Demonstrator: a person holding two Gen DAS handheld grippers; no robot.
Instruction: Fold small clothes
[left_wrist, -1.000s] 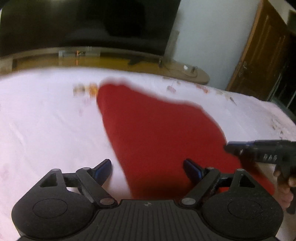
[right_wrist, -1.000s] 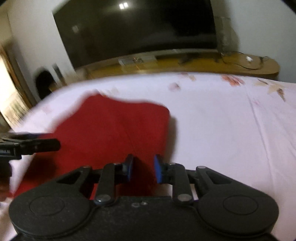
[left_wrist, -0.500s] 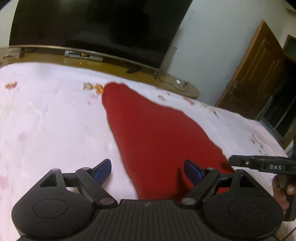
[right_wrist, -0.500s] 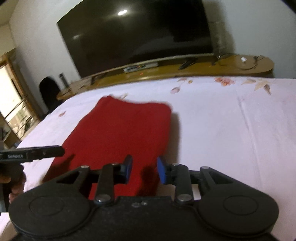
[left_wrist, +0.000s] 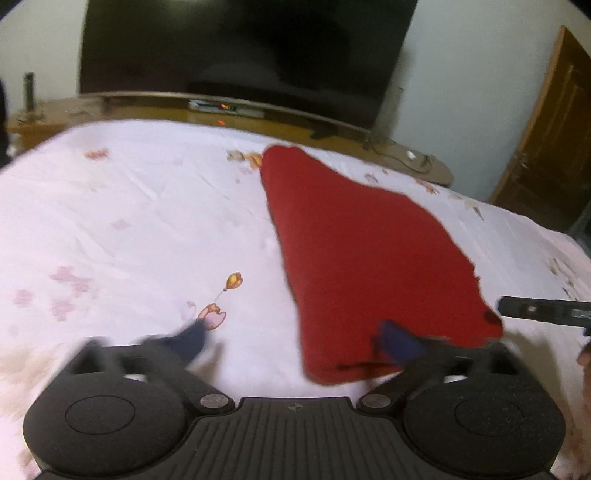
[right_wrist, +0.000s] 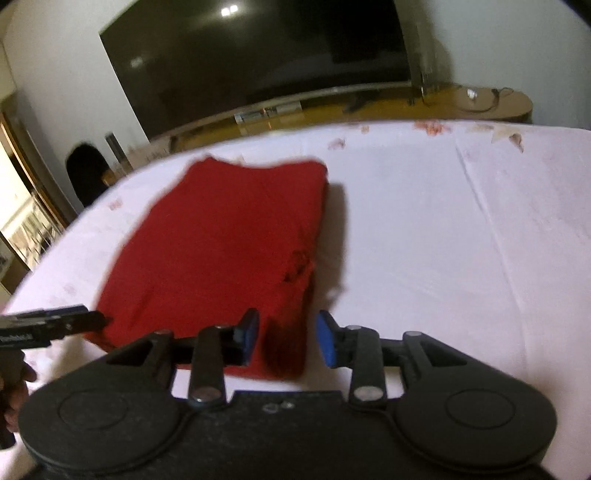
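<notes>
A red folded garment (left_wrist: 362, 251) lies flat on the white bed sheet (left_wrist: 129, 221); it also shows in the right wrist view (right_wrist: 229, 243). My left gripper (left_wrist: 295, 343) is open wide above the garment's near left corner, its right finger over the cloth, empty. My right gripper (right_wrist: 286, 338) is open with a narrower gap, hovering over the garment's near right corner, holding nothing. Each gripper shows in the other's view at the frame edge: the right gripper (left_wrist: 543, 314) and the left gripper (right_wrist: 51, 323).
The sheet (right_wrist: 443, 240) has small printed flowers and a balloon figure (left_wrist: 221, 299). Behind the bed stand a wooden TV bench (left_wrist: 258, 118) and a large dark TV (left_wrist: 243, 48). A wooden door (left_wrist: 550, 140) is at the right.
Both grippers have pulled back and up from the garment. The right gripper's jaws have opened wider. The garment stays flat on the bed.
</notes>
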